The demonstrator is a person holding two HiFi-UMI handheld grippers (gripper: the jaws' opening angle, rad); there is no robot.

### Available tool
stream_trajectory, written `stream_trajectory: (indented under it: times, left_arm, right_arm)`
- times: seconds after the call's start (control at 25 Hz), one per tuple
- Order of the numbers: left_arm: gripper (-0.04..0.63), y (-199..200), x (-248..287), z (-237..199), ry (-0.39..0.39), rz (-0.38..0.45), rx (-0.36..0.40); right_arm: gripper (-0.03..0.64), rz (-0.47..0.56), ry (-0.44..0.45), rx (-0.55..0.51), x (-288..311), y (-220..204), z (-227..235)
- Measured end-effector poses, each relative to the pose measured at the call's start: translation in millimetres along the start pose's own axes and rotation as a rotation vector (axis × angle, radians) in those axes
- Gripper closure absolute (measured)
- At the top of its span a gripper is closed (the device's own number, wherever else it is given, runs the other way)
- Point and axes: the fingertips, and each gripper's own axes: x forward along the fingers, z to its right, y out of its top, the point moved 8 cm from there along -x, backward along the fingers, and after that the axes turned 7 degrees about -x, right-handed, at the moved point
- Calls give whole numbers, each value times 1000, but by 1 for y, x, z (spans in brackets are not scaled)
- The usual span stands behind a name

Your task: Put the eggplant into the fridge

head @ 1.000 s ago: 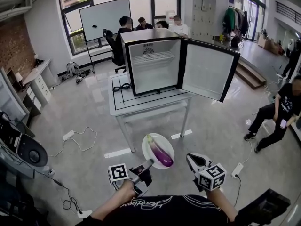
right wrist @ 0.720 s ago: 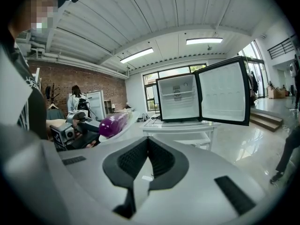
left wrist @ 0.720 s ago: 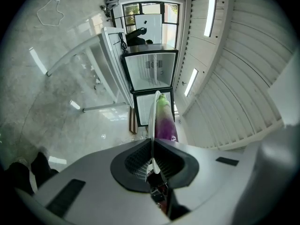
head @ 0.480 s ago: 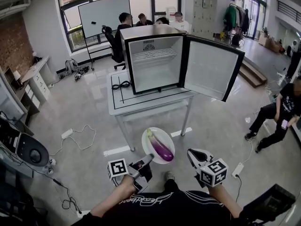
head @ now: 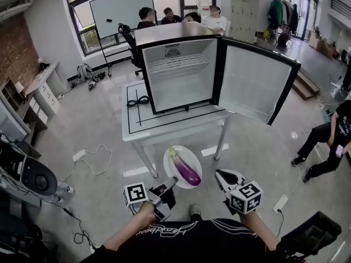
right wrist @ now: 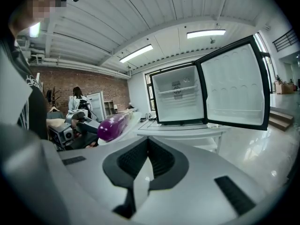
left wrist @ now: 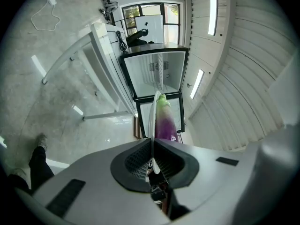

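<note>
One round white plate (head: 169,161), rim clamped in left gripper (head: 172,182), carries glossy purple eggplant (head: 186,170). Right gripper (head: 220,175) beside it, jaws together, empty.

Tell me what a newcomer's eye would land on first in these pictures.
A glossy purple eggplant lies on a white plate, which the left hand-held gripper pinches by its near rim, low in the head view. Straight ahead, a small fridge stands on a white table, empty-looking, its door swung wide to the right.
</note>
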Motion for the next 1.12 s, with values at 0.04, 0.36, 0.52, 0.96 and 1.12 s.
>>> stream_trajectory:
  times: [0.04, 0.36, 0.52, 0.96, 1.12]
  left_arm:
    - [571, 8, 10, -1, 11, 4, 0]
    - [571, 63, 99, 16, 3, 19, -12]
    - [571, 89, 135, 17, 15, 40, 9]
    - [571, 121, 175, 26, 7, 48, 31]
    - [571, 132, 184, 25, 7, 41, 31]
  right_arm:
    - [609, -4, 2, 1, 7, 0, 12]
    - [609, 15, 23, -2, 62, 25, 101]
    - [609, 26, 36, -22, 82, 34, 138]
    - [609, 42, 31, -46, 106, 52, 177]
    - [609, 40, 16, -42, 112, 51, 184]
